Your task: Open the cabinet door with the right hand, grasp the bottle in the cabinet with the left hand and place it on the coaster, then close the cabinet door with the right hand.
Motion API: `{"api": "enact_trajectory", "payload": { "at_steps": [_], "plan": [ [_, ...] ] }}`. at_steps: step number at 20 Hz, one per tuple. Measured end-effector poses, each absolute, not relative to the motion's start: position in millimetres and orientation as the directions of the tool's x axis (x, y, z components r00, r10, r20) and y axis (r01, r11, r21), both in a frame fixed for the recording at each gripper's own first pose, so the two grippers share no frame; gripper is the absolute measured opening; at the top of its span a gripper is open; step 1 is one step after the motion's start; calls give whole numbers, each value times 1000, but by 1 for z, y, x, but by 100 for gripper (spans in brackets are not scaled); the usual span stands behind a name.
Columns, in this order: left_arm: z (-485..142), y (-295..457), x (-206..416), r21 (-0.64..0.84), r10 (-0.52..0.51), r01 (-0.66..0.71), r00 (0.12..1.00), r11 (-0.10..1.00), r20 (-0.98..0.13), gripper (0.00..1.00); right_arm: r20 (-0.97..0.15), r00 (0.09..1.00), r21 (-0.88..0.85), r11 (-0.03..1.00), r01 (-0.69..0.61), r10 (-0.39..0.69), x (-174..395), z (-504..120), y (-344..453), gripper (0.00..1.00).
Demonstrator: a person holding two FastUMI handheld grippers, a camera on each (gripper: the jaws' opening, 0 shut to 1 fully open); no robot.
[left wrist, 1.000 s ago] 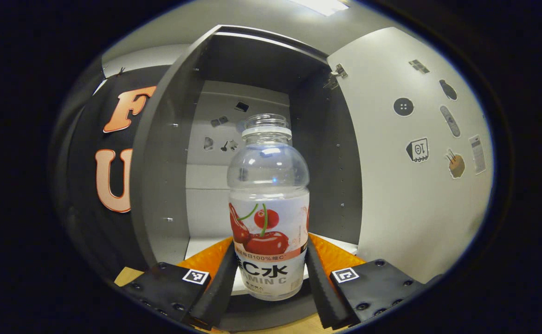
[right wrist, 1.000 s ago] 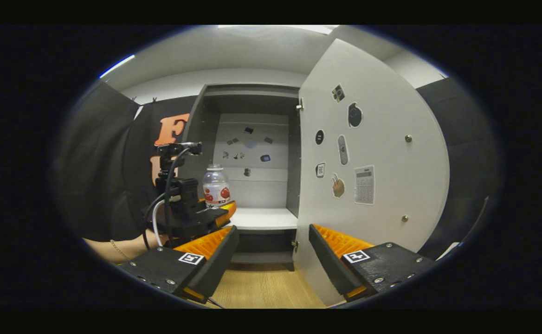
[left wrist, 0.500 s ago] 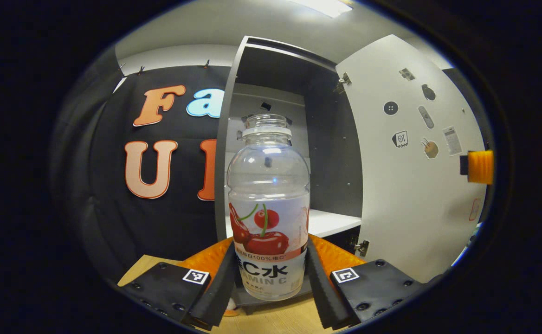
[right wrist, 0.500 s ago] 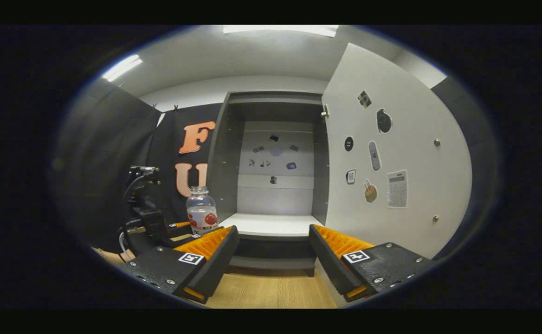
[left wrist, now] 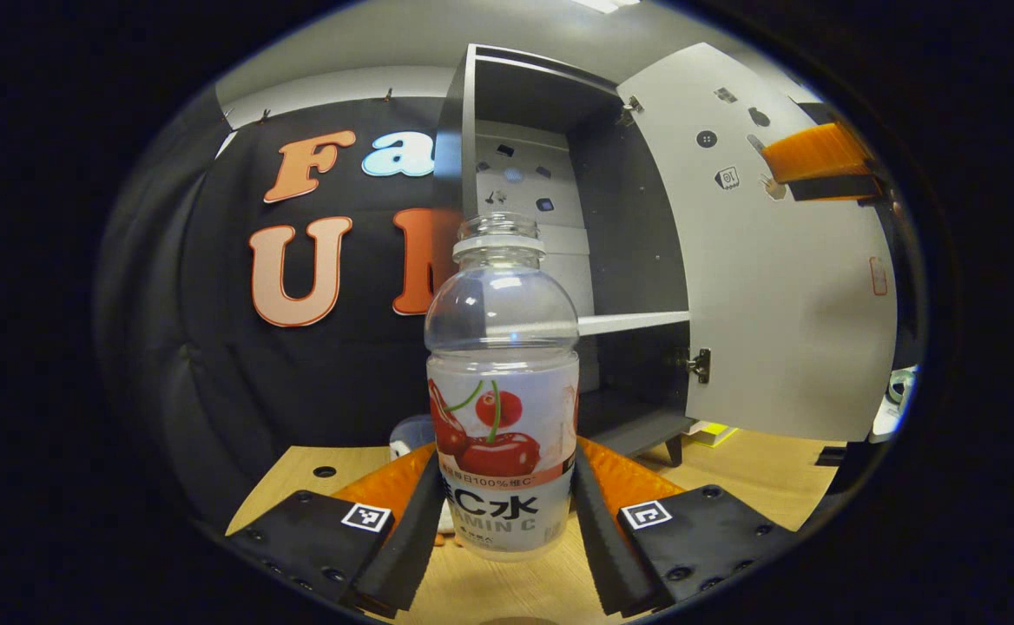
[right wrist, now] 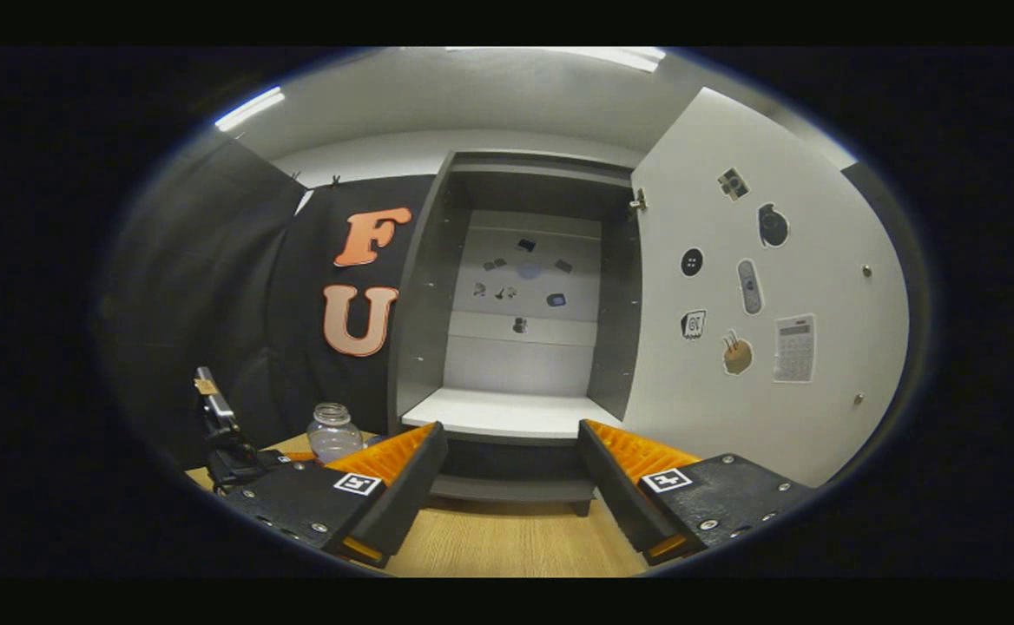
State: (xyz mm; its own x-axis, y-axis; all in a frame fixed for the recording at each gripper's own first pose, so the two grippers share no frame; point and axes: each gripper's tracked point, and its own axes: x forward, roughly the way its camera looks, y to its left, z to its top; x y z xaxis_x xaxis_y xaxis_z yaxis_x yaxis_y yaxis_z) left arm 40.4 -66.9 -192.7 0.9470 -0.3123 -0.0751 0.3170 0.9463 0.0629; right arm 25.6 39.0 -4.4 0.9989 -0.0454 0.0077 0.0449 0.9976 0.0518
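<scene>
**Bottle out of the cabinet and low over the bench**

Left claw (left wrist: 504, 512) is clamped on the bottle (left wrist: 502, 382), one finger pressed to each side of the label, low on the body. That low grip keeps the bottle upright in the centre of the left gripper view, cap at the top, so it can go down flat on its base. Just behind the bottle's foot, lower centre of the frame, a pale rounded shape with a bit of orange beneath it peeks out; it may be the coaster, but the bottle hides most of it and I can't say for sure. Under it all runs the wooden bench (left wrist: 759, 473), so the bottle is outside the cabinet (right wrist: 520, 286) and near the surface; whether it touches down yet is unclear.

Over to the right claw (right wrist: 511, 464): fingers apart, nothing between them, hanging at the bottom of the right gripper view and facing the bare white shelf. The cabinet door (right wrist: 785, 365) stands swung wide at the right of that frame, stickers on its inner face. My read: the right claw waits there because closing the door is its job once the bottle is set down.
</scene>
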Motion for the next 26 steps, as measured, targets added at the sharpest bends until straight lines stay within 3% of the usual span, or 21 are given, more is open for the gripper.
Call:
{"api": "enact_trajectory", "payload": {
  "at_steps": [9,19,26],
  "plan": [
    [-272,-61,16,58,-341,353,927,934,-154,81,-70,997,9,999,33,-33,36,-30,65,94],
    [-352,-37,-4,9,-277,294,912,956,-303,81,-163,987,-16,1000,-2,0,37,-60,87,95],
    [-369,-36,-6,-25,-255,263,906,965,-338,82,-176,984,21,1000,16,-12,36,-62,82,95]
  ]
}}
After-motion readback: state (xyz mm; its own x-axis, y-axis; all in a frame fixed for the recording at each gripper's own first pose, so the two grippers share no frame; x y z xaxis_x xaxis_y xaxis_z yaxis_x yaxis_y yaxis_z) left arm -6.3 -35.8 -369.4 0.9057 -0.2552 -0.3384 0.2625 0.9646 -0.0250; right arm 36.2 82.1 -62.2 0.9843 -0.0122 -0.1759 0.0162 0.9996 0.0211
